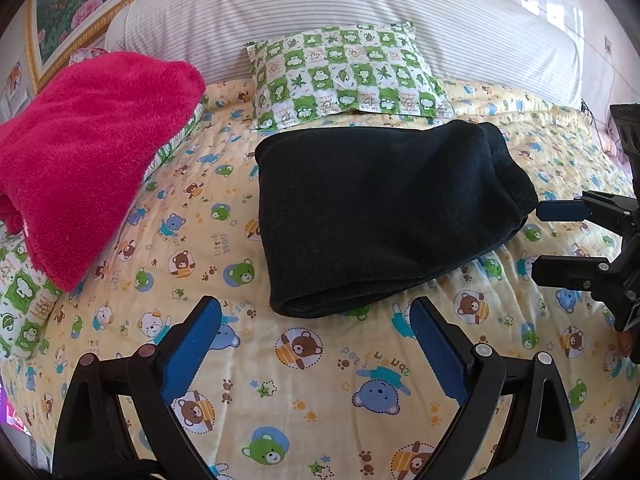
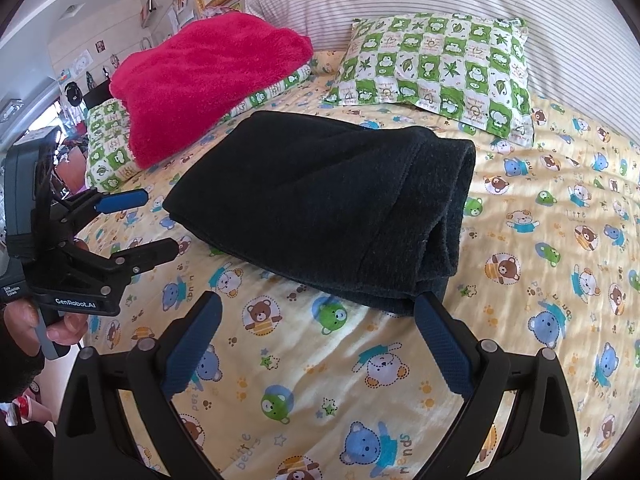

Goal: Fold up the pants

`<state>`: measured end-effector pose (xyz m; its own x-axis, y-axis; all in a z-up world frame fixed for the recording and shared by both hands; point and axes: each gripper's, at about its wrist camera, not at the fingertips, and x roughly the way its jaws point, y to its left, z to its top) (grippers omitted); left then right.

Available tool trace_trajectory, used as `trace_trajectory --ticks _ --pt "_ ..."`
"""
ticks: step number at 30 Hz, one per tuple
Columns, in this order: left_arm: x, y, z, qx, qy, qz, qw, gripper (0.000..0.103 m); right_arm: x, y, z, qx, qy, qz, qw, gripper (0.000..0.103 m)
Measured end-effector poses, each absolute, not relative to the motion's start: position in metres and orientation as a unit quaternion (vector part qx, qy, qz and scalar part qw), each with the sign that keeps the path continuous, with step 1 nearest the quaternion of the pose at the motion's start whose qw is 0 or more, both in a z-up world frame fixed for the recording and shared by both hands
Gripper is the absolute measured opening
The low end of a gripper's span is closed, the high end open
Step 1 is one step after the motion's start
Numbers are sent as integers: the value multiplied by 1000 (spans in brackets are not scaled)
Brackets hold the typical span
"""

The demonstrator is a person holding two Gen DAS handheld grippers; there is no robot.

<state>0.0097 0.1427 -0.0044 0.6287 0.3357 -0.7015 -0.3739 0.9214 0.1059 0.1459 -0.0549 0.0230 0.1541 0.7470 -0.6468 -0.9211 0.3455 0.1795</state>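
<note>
Framed floral picture (image 1: 72,12): cropped by top edge. Right gripper (image 1: 538,240): body cut off at right edge. Pink fleece blanket (image 1: 88,160): hides checked pillow (image 1: 24,304) beneath. Far-left wall items (image 2: 84,64): too small to identify.
</note>
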Motion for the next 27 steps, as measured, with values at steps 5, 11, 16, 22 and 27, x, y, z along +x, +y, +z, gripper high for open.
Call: trace_trajectory --ticks 5,11,16,22,27 --pt "10 143 -4 -25 384 196 902 96 146 -55 23 -131 336 557 748 97" --pt "10 143 -4 -24 383 196 902 96 147 -55 24 -125 337 557 749 97" --pt "12 143 -3 -21 383 196 903 96 148 -55 25 -124 336 556 750 97" --pt "12 149 1 -40 375 192 906 96 149 -56 28 -121 333 557 752 97" --pt "16 154 12 -40 360 201 910 96 152 -56 33 -116 330 556 754 97"
